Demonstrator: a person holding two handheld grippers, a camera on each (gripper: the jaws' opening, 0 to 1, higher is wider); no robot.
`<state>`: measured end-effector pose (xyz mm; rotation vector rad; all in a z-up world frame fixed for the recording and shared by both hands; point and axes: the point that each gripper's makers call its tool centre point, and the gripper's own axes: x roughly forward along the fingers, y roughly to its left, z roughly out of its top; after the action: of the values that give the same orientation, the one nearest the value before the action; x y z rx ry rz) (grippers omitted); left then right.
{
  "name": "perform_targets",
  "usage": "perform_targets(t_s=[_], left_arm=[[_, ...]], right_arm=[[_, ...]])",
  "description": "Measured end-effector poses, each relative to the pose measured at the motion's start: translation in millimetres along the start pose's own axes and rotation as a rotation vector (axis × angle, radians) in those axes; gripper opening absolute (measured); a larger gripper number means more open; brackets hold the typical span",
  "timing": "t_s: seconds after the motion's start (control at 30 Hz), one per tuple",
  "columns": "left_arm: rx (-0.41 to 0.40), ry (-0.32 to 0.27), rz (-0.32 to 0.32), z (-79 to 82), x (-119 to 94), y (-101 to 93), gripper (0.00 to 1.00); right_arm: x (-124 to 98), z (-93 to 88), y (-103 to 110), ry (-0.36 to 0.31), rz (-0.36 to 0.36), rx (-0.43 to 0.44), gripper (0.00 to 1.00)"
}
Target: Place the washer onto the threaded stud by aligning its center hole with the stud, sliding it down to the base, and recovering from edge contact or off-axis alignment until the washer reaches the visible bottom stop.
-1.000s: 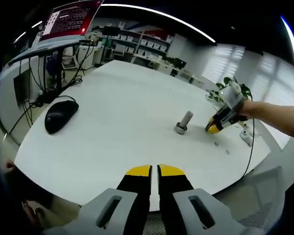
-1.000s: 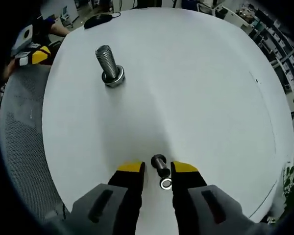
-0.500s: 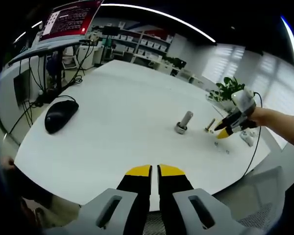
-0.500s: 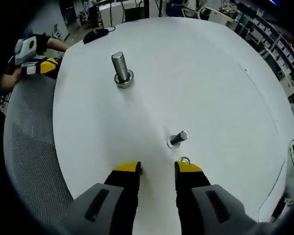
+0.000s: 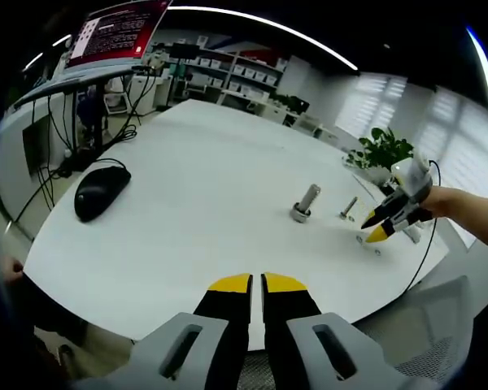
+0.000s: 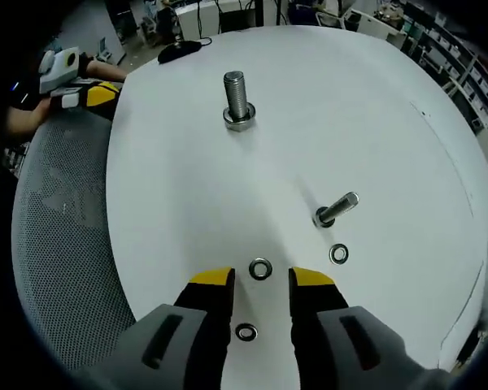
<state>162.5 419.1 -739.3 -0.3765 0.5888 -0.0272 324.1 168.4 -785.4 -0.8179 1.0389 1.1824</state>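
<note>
The big threaded stud [image 6: 237,101] stands upright on the white table [image 6: 374,122], head down, far ahead of my right gripper [image 6: 262,280]. That gripper is open and low over the table. One washer [image 6: 260,268] lies flat just ahead of its yellow fingertips [image 6: 214,278]. A second washer [image 6: 338,253] lies to the right and a third [image 6: 246,331] lies under the jaws. In the left gripper view the stud [image 5: 305,203] is mid-table, with the right gripper [image 5: 388,223] beyond it. My left gripper [image 5: 256,283] is shut on nothing, off the near table edge.
A smaller bolt [image 6: 335,210] leans near the washers and shows again as the small bolt [image 5: 347,210]. A black mouse [image 5: 102,191] lies at the left, with cables and a red-lit monitor [image 5: 118,28] behind. A grey mesh chair [image 6: 57,244] borders the table edge.
My right gripper has backed away from the small bolt that stood between its jaws, toward the table edge, and washers have come into its view. The left gripper has not moved.
</note>
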Motion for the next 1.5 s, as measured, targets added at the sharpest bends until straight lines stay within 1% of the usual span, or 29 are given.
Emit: perform_targets(t_s=[0.17, 0.4, 0.43, 0.47, 0.57, 0.63, 0.67, 0.73, 0.8, 0.9, 1.03, 1.27, 1.4, 1.5], left_arm=[[0.000, 0.000, 0.000, 0.2, -0.1, 0.1, 0.02], [-0.008, -0.010, -0.005, 1.7, -0.9, -0.3, 0.02], [-0.005, -0.005, -0.003, 1.0, -0.9, -0.1, 0.02], [-0.004, -0.004, -0.003, 0.7, -0.8, 0.0, 0.02], [-0.003, -0.003, -0.003, 0.6, -0.7, 0.1, 0.02], [-0.001, 0.000, -0.002, 0.3, -0.8, 0.0, 0.02], [-0.001, 0.000, -0.002, 0.4, -0.8, -0.1, 0.02], [0.000, 0.002, 0.000, 0.2, -1.0, 0.0, 0.02], [-0.001, 0.002, 0.001, 0.1, -0.9, 0.4, 0.02], [-0.002, 0.002, 0.001, 0.2, -1.3, 0.6, 0.02], [-0.002, 0.001, 0.002, 0.2, -1.3, 0.8, 0.02], [-0.003, -0.001, 0.003, 0.7, -1.2, 0.7, 0.02], [-0.002, 0.000, 0.003, 0.3, -0.7, 0.8, 0.02], [-0.003, 0.000, 0.004, 0.0, -0.4, 0.9, 0.02]], right_arm=[[4.5, -2.4, 3.3, 0.015, 0.013, -0.011, 0.27], [11.8, -8.7, 5.2, 0.058, 0.018, -0.065, 0.25], [12.5, -9.2, 4.6, 0.061, 0.012, -0.069, 0.23], [11.6, -7.6, 1.2, 0.056, -0.003, -0.093, 0.21], [10.8, -6.7, 1.8, 0.062, 0.009, -0.112, 0.21], [10.9, -6.2, 1.6, 0.082, 0.012, -0.140, 0.21], [11.3, -5.5, 2.1, 0.094, 0.017, -0.190, 0.21], [11.9, -5.0, 3.5, 0.106, 0.021, -0.188, 0.21], [12.4, -4.4, 2.5, 0.136, 0.024, -0.185, 0.20], [13.0, -4.0, 3.2, 0.175, 0.029, -0.237, 0.19], [13.5, -3.1, 1.9, 0.185, 0.025, -0.240, 0.16], [14.1, -3.5, 2.2, 0.199, 0.023, -0.272, 0.16], [14.2, -3.4, 2.0, 0.194, 0.030, -0.289, 0.15], [14.0, -3.4, 1.8, 0.187, 0.032, -0.284, 0.15]])
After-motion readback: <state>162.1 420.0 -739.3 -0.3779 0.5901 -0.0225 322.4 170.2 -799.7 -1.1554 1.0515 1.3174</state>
